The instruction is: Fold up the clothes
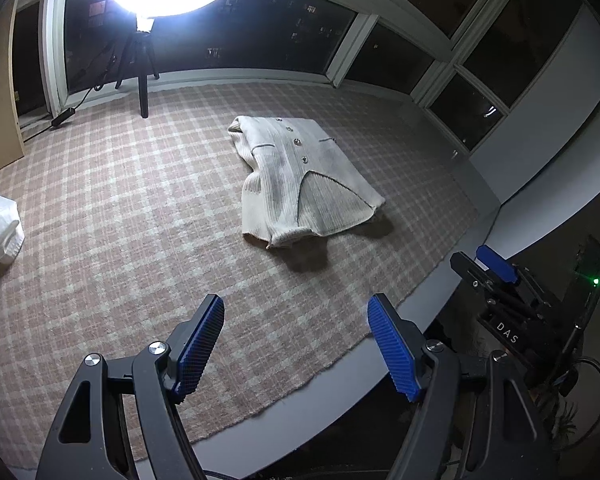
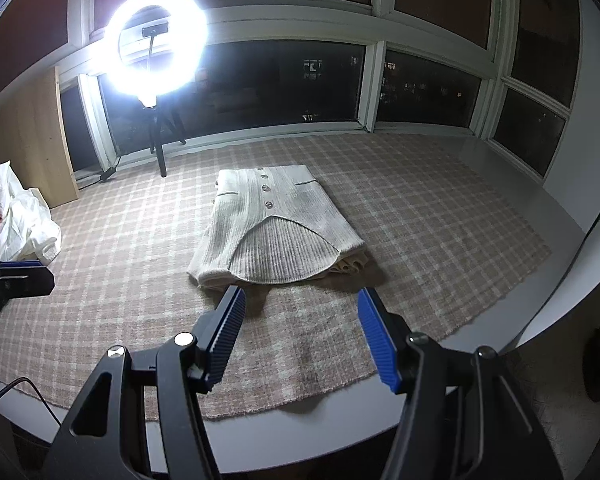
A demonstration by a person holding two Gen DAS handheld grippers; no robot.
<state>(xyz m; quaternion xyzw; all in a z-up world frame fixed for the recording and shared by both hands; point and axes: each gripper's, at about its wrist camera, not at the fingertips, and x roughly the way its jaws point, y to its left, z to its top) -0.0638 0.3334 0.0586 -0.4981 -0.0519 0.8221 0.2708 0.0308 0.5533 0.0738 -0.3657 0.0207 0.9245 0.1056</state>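
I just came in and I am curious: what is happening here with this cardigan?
A person is folding clothes with two tools. The cream cardigan lies folded on the checked rug. The left hand-held gripper and the right hand-held gripper both hang open above the rug's near edge, holding nothing.

A folded cardigan [image 2: 278,224] lies on a rug [image 2: 440,208] that covers a table [image 2: 556,216]. Behind it, at the rug's far edge before the windows [image 2: 284,84], stands a ring light [image 2: 156,44] on a tripod [image 2: 161,142]. A heap of cloth [image 2: 24,220] sits far left. Both grippers hang over the near edge, the left gripper [image 1: 296,320] left of the right gripper [image 2: 300,312], apart from the cardigan.
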